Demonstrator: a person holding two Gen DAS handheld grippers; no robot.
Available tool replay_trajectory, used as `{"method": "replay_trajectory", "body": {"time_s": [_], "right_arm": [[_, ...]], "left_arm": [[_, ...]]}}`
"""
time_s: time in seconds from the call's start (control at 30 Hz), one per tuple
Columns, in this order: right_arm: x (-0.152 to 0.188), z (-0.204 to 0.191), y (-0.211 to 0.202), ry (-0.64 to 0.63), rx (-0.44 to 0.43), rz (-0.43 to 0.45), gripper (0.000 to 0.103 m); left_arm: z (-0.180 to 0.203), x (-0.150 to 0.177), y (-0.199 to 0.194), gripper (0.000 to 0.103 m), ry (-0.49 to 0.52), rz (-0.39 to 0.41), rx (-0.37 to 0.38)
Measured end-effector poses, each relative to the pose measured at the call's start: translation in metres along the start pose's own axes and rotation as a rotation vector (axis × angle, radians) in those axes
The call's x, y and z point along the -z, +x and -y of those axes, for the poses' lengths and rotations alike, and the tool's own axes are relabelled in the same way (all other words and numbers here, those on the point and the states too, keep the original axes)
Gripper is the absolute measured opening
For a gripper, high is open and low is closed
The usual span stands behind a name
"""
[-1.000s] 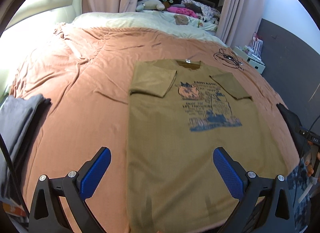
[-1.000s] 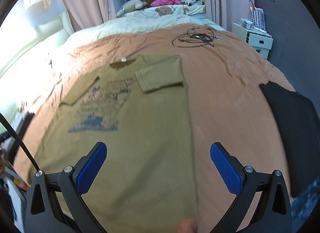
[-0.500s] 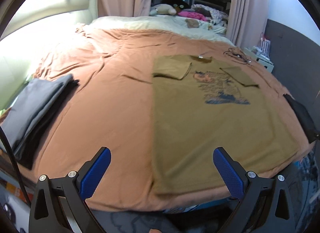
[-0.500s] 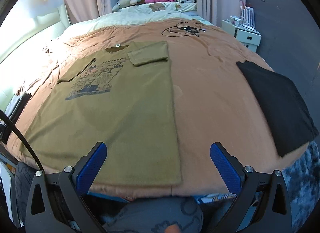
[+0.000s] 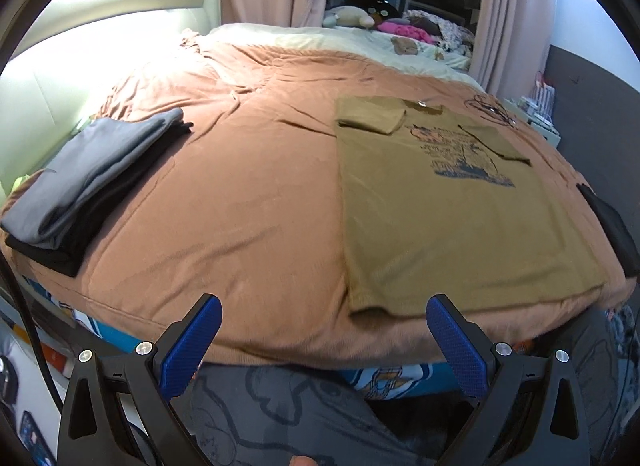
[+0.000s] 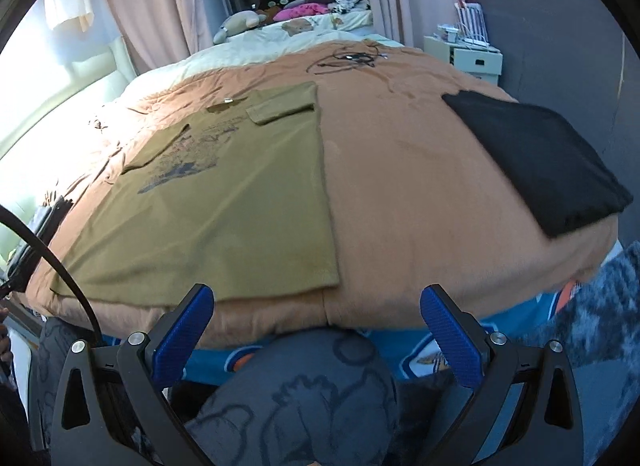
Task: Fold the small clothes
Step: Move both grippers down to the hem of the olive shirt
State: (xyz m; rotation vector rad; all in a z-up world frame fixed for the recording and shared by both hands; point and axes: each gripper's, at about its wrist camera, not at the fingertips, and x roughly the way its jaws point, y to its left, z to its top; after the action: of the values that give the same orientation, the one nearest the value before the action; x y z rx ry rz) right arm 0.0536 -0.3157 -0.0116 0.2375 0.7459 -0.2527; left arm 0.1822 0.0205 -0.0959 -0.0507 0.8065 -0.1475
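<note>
left wrist view looks along the left gripper (image 5: 320, 340), whose blue fingers (image 5: 191, 346) are spread wide with nothing between them, held off the near edge of the bed above the person's patterned trouser leg (image 5: 280, 406). on the rust-coloured bedspread (image 5: 240, 201) the olive t-shirt (image 5: 452, 221) lies flat, print side up, collar toward the far end, both sleeves already turned in over the chest so the body makes a clean rectangle; its hem sits just inside the near edge, within easy reach, probably so the bottom corners can be pinched for the next fold. a stack of folded grey and black clothes (image 5: 84, 185) rests well apart on the left side, apparently the finished pile. right wrist view shows the right gripper (image 6: 316, 336) likewise parted and empty, hanging past the mattress edge over the person's knee (image 6: 304, 406). from here the same shirt (image 6: 224, 217) lies left of centre, its right side edge straight and its near right corner just beyond the gripper. a flat black garment (image 6: 540, 161) lies toward the right edge of the bedspread (image 6: 400, 193), well clear of the shirt. a tangle of cable (image 6: 348, 59) lies farther up the bed, out of the folding area.
</note>
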Motion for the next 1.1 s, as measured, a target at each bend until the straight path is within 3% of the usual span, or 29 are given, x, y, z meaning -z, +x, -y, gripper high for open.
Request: {"method": "replay_trajectory", "body": {"time_s": [0.17, 0.23, 0.3, 0.63, 0.97, 1.0, 1.1], "right_arm": [[0.017, 0.023, 0.011, 0.088, -0.07, -0.024, 0.102], [0.019, 0.035, 0.019, 0.142, -0.124, -0.031, 0.086], [0.019, 0.044, 0.027, 0.193, -0.175, -0.044, 0.079], [0.015, 0.09, 0.072, 0.422, -0.349, -0.076, 0.061], [0.027, 0.122, 0.107, 0.6, -0.502, -0.083, 0.058], [0.028, 0.125, 0.109, 0.616, -0.531, -0.078, 0.051], [0.03, 0.133, 0.112, 0.629, -0.571, -0.054, 0.05]], "left_arm": [[-0.014, 0.012, 0.014, 0.103, -0.047, -0.044, 0.095], [-0.019, 0.014, 0.018, 0.103, -0.079, -0.051, 0.128], [-0.018, 0.015, 0.02, 0.102, -0.079, -0.056, 0.153], [-0.014, 0.005, 0.037, 0.092, -0.084, -0.093, 0.182], [-0.017, -0.009, 0.052, 0.09, -0.155, -0.115, 0.238], [-0.018, -0.011, 0.054, 0.088, -0.166, -0.119, 0.246], [-0.022, -0.014, 0.065, 0.08, -0.234, -0.141, 0.284]]}}
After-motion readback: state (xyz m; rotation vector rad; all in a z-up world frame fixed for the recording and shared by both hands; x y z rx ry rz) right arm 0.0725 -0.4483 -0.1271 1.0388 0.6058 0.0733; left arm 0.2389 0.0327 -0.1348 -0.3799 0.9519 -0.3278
